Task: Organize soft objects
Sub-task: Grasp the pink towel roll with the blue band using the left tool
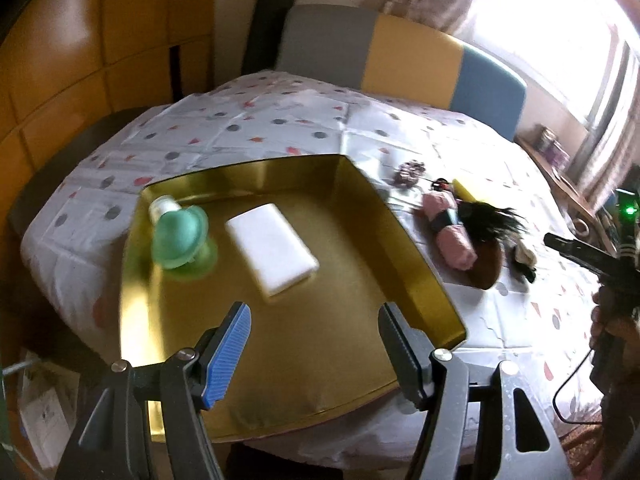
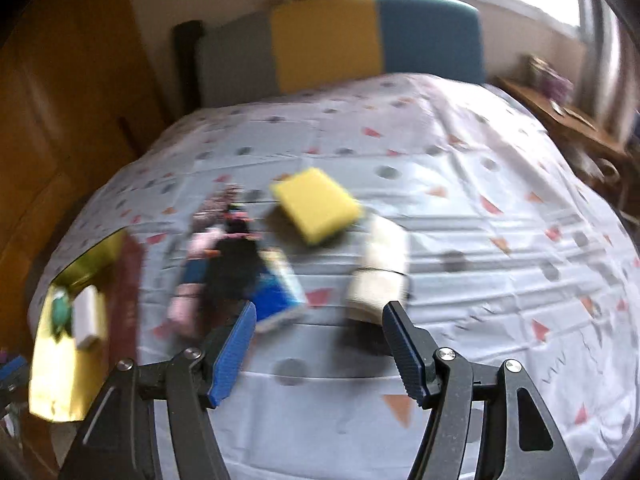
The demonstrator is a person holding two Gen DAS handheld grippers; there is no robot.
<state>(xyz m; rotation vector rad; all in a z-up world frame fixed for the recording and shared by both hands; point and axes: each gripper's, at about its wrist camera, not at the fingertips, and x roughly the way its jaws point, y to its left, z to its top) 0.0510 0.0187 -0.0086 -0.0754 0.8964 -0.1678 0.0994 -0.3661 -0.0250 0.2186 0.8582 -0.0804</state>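
Note:
A gold tray (image 1: 420,256) lies on the table and holds a white sponge (image 1: 272,248) and a green soft toy (image 1: 180,240). My left gripper (image 1: 314,354) hangs open over the tray's near end, nothing between its fingers. To the tray's right lie a pink cloth roll (image 1: 454,236), a black furry item (image 1: 486,220) and a brown piece (image 1: 488,266). In the blurred right wrist view my right gripper (image 2: 318,354) stands open above the cloth, empty. Ahead of it lie a yellow sponge (image 2: 316,204), a blue-and-white sponge (image 2: 278,292), a cream brush-like item (image 2: 380,276) and the pink roll (image 2: 188,280).
A patterned tablecloth (image 2: 480,240) covers the table. A chair with grey, yellow and blue panels (image 1: 412,56) stands behind it. A wooden wardrobe (image 1: 80,40) fills the left, a window (image 1: 560,20) the right. The tray (image 2: 48,364) shows at the right wrist view's left edge.

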